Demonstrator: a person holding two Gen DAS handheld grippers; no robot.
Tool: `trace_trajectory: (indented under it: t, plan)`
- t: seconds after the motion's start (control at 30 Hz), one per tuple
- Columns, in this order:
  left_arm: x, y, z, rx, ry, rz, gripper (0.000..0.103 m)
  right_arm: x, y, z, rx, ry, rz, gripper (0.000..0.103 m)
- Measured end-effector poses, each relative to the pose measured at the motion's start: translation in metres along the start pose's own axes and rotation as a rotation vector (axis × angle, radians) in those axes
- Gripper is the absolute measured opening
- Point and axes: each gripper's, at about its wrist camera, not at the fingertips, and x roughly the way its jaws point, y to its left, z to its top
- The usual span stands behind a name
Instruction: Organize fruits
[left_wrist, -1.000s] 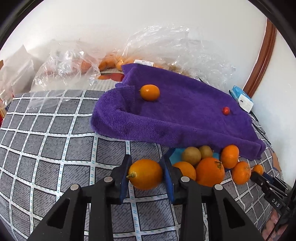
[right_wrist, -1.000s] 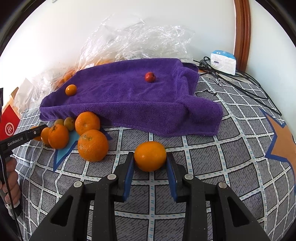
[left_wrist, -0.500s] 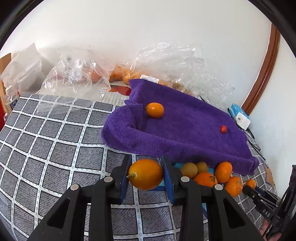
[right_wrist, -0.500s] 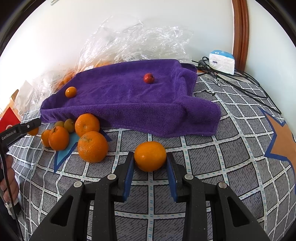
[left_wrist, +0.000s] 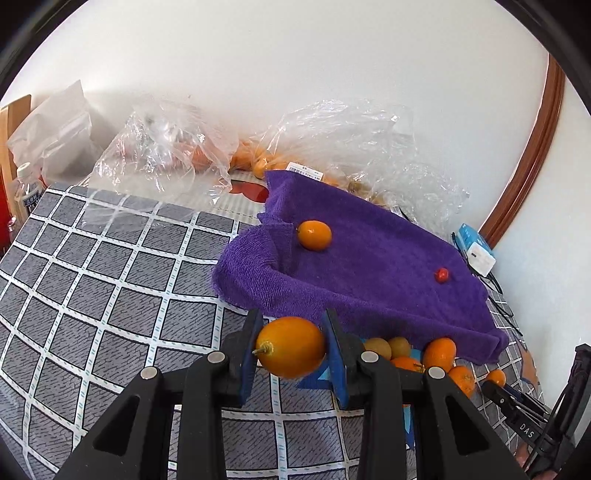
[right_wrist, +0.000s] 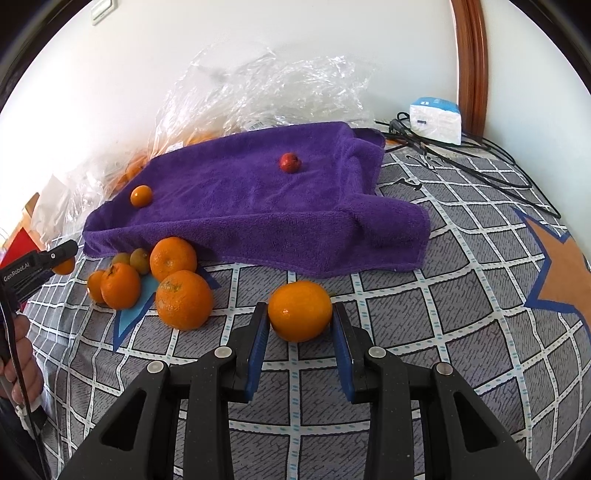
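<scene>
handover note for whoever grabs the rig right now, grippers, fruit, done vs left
Left gripper: shut on a kumquat, held in the air short of the purple towel.
Right gripper: pads either side of an orange; grip uncertain.
Done: one kumquat and a small red fruit lie on the towel.
Left: the fruit pile at the towel's front edge.

grey checked bedspread (right_wrist: 424, 332), purple towel (right_wrist: 258, 221), loose oranges (right_wrist: 183, 300), plastic bags (left_wrist: 162, 155)
</scene>
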Motion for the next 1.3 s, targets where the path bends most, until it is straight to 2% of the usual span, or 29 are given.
trace_trajectory:
  t: [0.17, 0.33, 0.53, 0.93, 1.3]
  plan:
    - [-0.009, 0.002, 0.003, -0.014, -0.037, -0.011, 0.031, -0.006, 0.009, 0.001, -0.014, -0.002, 0.006, 0.034]
    - [-0.017, 0.006, 0.009, -0.045, -0.008, -0.016, 0.031, -0.021, 0.018, 0.012, -0.030, -0.020, 0.013, 0.034]
    - [-0.048, 0.001, 0.020, -0.019, -0.025, 0.013, 0.031, -0.038, 0.026, 0.029, -0.033, -0.062, 0.027, 0.034]
    - [-0.097, -0.026, 0.046, 0.004, -0.085, -0.020, 0.031, -0.088, 0.032, 0.063, -0.043, -0.145, 0.019, 0.034]
    - [-0.101, -0.038, 0.061, 0.023, -0.089, -0.025, 0.031, -0.100, 0.033, 0.084, -0.038, -0.163, 0.008, 0.034]
